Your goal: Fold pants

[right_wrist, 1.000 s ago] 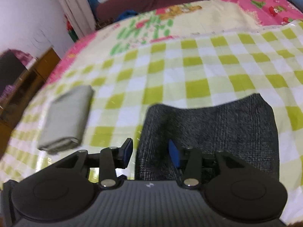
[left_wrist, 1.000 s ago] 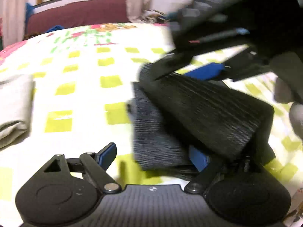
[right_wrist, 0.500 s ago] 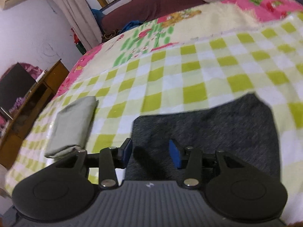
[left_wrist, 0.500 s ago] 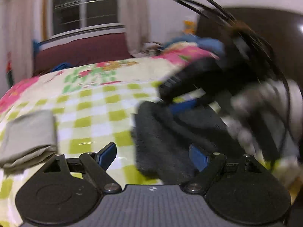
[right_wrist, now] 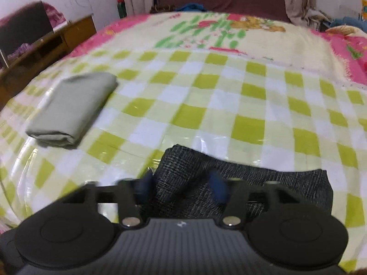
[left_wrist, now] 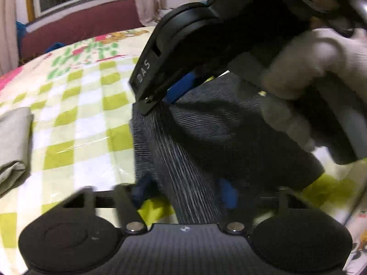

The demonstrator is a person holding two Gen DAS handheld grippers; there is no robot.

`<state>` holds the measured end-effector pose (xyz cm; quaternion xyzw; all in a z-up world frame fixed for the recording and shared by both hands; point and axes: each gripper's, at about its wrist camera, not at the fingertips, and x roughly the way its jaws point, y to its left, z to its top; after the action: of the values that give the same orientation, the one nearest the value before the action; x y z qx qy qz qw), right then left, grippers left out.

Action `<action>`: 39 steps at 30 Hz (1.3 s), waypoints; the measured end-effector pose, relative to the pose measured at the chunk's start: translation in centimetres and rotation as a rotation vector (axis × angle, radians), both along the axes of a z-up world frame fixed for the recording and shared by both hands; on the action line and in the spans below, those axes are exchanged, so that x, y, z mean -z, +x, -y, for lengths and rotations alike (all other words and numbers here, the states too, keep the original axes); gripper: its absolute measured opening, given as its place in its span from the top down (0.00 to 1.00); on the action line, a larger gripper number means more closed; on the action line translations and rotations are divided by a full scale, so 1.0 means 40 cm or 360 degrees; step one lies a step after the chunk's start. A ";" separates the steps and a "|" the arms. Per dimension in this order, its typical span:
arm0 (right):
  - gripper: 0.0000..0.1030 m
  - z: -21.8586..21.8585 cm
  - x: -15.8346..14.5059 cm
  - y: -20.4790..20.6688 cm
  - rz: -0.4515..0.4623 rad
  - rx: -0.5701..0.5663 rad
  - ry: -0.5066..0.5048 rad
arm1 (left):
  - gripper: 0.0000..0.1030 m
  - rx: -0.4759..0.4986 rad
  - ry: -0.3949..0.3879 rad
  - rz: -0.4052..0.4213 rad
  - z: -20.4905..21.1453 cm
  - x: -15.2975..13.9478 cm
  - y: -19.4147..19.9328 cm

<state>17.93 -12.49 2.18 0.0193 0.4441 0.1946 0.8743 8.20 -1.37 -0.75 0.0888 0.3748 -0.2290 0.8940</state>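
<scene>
A bed with a green-and-white checked cover [right_wrist: 201, 116] carries folded dark grey pants [right_wrist: 286, 183] and a folded pale grey-green cloth [right_wrist: 71, 107].

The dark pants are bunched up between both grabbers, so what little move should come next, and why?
Probably finish squeezing. Both the left gripper and the right gripper have just been closing with a raised fold of the dark pants between their blue pads, but blur hides whether the pads press yet. Once the grip is firm, the fold can be carried over the checked bedcover.
</scene>
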 end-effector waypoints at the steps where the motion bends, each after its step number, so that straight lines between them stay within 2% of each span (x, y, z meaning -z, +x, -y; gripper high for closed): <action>1: 0.80 0.017 -0.001 0.012 -0.0019 0.0027 0.0042 | 0.43 0.0012 0.0001 0.0008 0.002 -0.008 0.007; 5: 0.85 0.079 -0.042 0.047 -0.0002 0.0119 0.0156 | 0.51 0.0050 0.0022 0.0088 0.006 -0.061 0.047; 9: 0.85 0.114 -0.095 0.079 0.0034 0.0194 0.0196 | 0.53 0.0047 -0.0089 0.0090 -0.020 -0.103 0.100; 12: 0.85 0.127 -0.113 0.101 0.0041 0.0231 0.0226 | 0.53 0.0028 -0.0144 0.0063 -0.045 -0.098 0.148; 14: 0.79 0.127 -0.087 0.139 0.0002 0.0298 0.0241 | 0.53 -0.0001 -0.0199 -0.0015 -0.066 -0.071 0.185; 16: 0.74 0.112 -0.034 0.184 -0.0031 0.0351 0.0219 | 0.50 -0.0037 -0.0232 -0.0163 -0.080 -0.019 0.233; 17: 0.66 0.099 0.004 0.205 -0.0069 0.0373 0.0182 | 0.48 -0.0079 -0.0250 -0.0215 -0.088 0.004 0.246; 19: 0.61 0.069 0.083 0.230 -0.0161 0.0352 0.0166 | 0.41 -0.0127 -0.0299 -0.0226 -0.108 0.018 0.238; 20: 0.57 0.060 0.105 0.230 -0.0149 0.0345 0.0155 | 0.39 -0.0132 -0.0287 -0.0201 -0.112 0.017 0.225; 22: 0.55 0.052 0.114 0.222 -0.0086 0.0346 0.0147 | 0.34 -0.0136 -0.0233 -0.0145 -0.127 0.002 0.197; 25: 0.56 0.087 0.068 0.192 0.0023 0.0370 0.0241 | 0.33 -0.0149 -0.0199 -0.0076 -0.150 -0.031 0.172; 28: 0.56 0.140 -0.013 0.125 0.0201 0.0395 0.0295 | 0.34 -0.0180 -0.0088 0.0161 -0.142 -0.105 0.131; 31: 0.50 0.200 -0.063 0.038 0.0368 0.0437 0.0268 | 0.32 -0.0169 -0.0085 0.0348 -0.123 -0.149 0.118; 33: 0.49 0.233 -0.053 -0.012 0.0368 0.0469 0.0272 | 0.32 -0.0132 -0.0087 0.0360 -0.087 -0.149 0.133; 36: 0.49 0.276 0.014 -0.057 0.0263 0.0548 0.0275 | 0.32 -0.0117 -0.0124 0.0263 -0.036 -0.092 0.181; 38: 0.50 0.306 0.067 -0.065 0.0196 0.0622 0.0266 | 0.32 -0.0156 -0.0052 0.0191 -0.010 -0.043 0.215; 39: 0.56 0.319 0.095 -0.062 0.0179 0.0628 0.0269 | 0.25 -0.0187 0.0010 0.0132 -0.004 -0.011 0.229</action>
<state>15.43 -25.25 -1.64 0.1683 0.3645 0.0570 0.9141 17.37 -1.19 -0.31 0.0789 0.3427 -0.1710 0.9204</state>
